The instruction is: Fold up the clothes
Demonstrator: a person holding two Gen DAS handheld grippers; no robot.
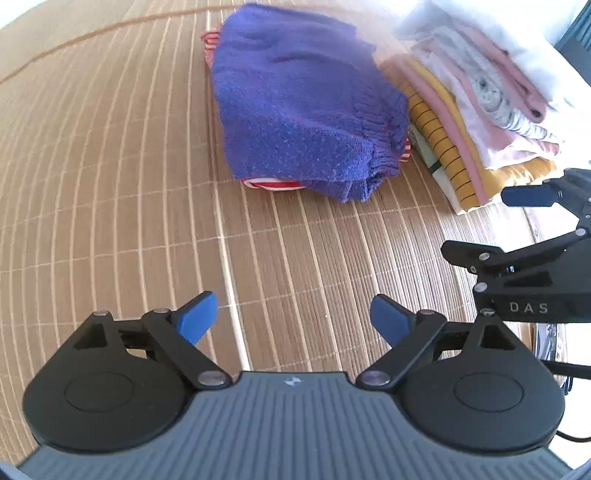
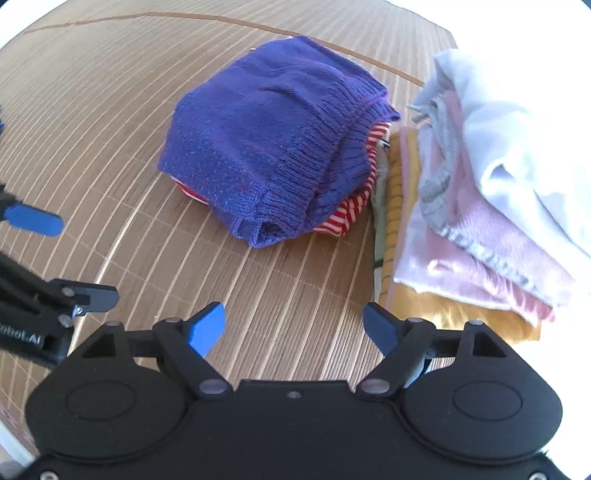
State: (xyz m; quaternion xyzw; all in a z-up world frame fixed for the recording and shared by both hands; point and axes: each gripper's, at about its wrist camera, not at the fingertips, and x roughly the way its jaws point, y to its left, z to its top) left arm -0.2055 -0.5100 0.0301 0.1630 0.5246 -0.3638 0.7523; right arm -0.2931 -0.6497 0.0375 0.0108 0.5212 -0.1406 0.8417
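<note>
A folded purple knit sweater (image 1: 295, 107) (image 2: 273, 147) lies on a red-and-white striped garment (image 1: 273, 184) (image 2: 343, 218) on the bamboo mat (image 1: 110, 184) (image 2: 92, 122). My left gripper (image 1: 293, 317) hangs above the bare mat in front of the sweater, open, nothing between its blue fingertips (image 1: 197, 319). My right gripper (image 2: 295, 328) is likewise open and empty above the mat, just short of the sweater. In the left wrist view the right gripper's blue fingertip (image 1: 528, 195) shows at the right edge. The left gripper's fingertip (image 2: 33, 220) shows at the left edge of the right wrist view.
A stack of folded clothes (image 1: 480, 107) (image 2: 480, 206) in yellow, pink, grey and white sits right of the sweater, almost touching it. A dark seam line (image 2: 147, 16) crosses the far mat.
</note>
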